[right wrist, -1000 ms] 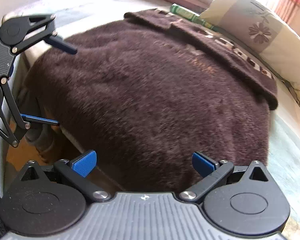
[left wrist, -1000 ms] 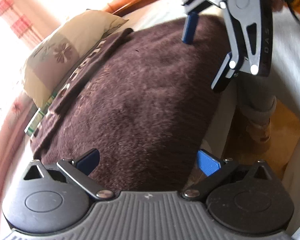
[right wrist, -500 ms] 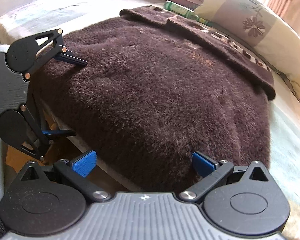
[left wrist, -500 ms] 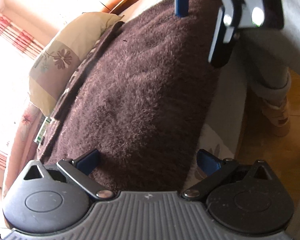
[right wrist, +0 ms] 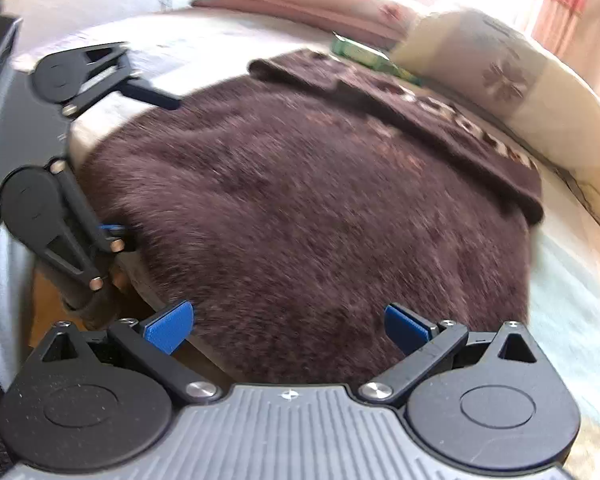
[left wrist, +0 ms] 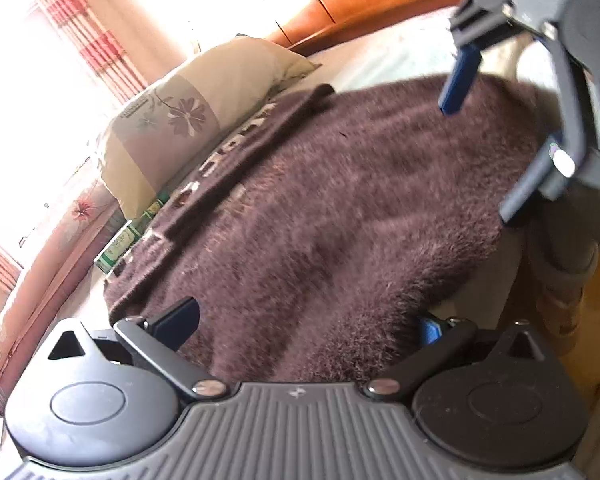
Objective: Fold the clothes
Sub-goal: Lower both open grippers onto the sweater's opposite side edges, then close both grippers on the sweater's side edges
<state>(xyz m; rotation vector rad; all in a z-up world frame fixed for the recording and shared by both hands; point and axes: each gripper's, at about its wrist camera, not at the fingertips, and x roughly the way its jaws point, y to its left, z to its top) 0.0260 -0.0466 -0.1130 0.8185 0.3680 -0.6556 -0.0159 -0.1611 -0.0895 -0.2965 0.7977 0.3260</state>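
Garment: brown fleece garment [left wrist: 340, 208], spread flat on the bed [right wrist: 204, 40], its near hem hanging just over the bed edge, which is where I can reach it.
Far edge of garment: a patterned band [right wrist: 440, 104] lies turned over along it, next to the pillow [left wrist: 188, 120]; I read it as a first fold or a collar and cannot tell which.
Left gripper: [left wrist: 304, 322] jaws spread wide at the left part of the near hem; one finger sits over the fleece and the other is partly hidden by the pile. Nothing pinched that I can see.
Right gripper: [right wrist: 288, 322] jaws spread, straddling the right part of the near hem, not clamped on anything.
Reason for placement: I keep both tools apart along one edge so the hem would lift evenly.
Green box: [right wrist: 364, 56] lies beyond the garment, beside the pillow, clear of the work.
Step in hand: my judgement, lining up to grip the hem; fold not yet made.
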